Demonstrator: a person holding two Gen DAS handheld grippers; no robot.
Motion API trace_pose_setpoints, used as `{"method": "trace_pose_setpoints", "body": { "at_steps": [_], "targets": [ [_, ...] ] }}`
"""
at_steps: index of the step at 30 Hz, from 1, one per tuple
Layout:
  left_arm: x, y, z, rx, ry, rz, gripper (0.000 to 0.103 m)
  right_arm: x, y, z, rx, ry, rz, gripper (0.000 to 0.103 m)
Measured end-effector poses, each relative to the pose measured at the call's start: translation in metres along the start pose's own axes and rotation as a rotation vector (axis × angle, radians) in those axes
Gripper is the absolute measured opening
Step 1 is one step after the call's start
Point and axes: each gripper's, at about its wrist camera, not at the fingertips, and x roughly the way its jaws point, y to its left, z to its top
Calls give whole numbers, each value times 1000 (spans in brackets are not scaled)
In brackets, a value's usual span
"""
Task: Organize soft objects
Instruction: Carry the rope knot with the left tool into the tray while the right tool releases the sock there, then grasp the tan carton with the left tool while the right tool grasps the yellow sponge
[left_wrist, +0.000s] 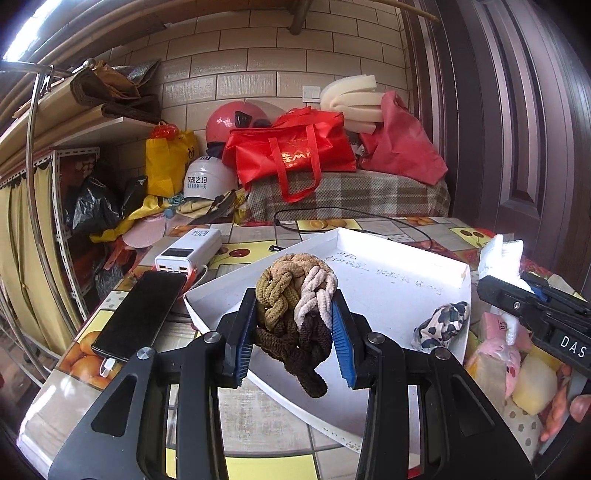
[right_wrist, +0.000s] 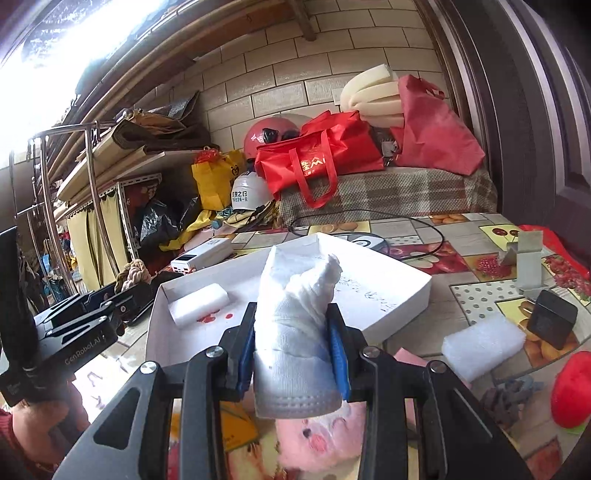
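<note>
While the left gripper (left_wrist: 293, 328) pinches the braided rope (left_wrist: 295, 295) and the right gripper (right_wrist: 291, 347) clamps the white cloth (right_wrist: 295, 317), both should clear the tray's (left_wrist: 388, 266) near rim before releasing, well apart.

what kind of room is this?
Likely a cluttered home storage corner or entryway: helmets and shopping bags piled against a tiled wall, a curtained metal shelf, and a table with a fruit-print cover.

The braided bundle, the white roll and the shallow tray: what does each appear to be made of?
Braided bundle: soft chenille-like cord, fuzzy and matte, in tan, cream and brown. White roll: probably woven gauze or cotton cloth, with visible weave and creases. Tray: likely matte white cardboard, thin folded walls, handwriting on it.
</note>
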Motion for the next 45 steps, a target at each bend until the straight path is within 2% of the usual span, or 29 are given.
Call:
{"method": "trace_pose_setpoints", "body": {
  "at_steps": [8,17,24,27,28,29,30,31,32,34,36,45],
  "targets": [
    [33,1,8,-33,72,11,37,44,-4,13,44,39,-32,34],
    [58,11,9,-89,175,-7,37,73,18,19,-58,85,-37,35],
    [58,8,9,-71,178,1,37,75,23,20,-89,92,-50,37],
    [58,6,10,-60,180,9,41,77,24,20,-95,97,-48,37],
    [58,7,10,-61,180,13,44,77,26,20,-97,98,-48,42],
    [58,8,10,-65,180,28,51,77,27,20,-100,99,-45,55],
    [58,8,9,-70,180,47,56,78,27,20,-104,98,-41,63],
    [58,10,9,-79,179,67,72,76,27,20,-109,91,-44,78],
    [59,14,9,-98,182,88,87,75,29,20,-118,82,-47,87],
    [59,24,8,-144,188,92,102,72,31,20,-127,63,-56,90],
    [58,30,7,-171,185,86,103,71,29,20,-118,55,-62,103],
    [55,26,8,-170,178,96,103,69,33,19,-138,29,-74,103]
  ]
}}
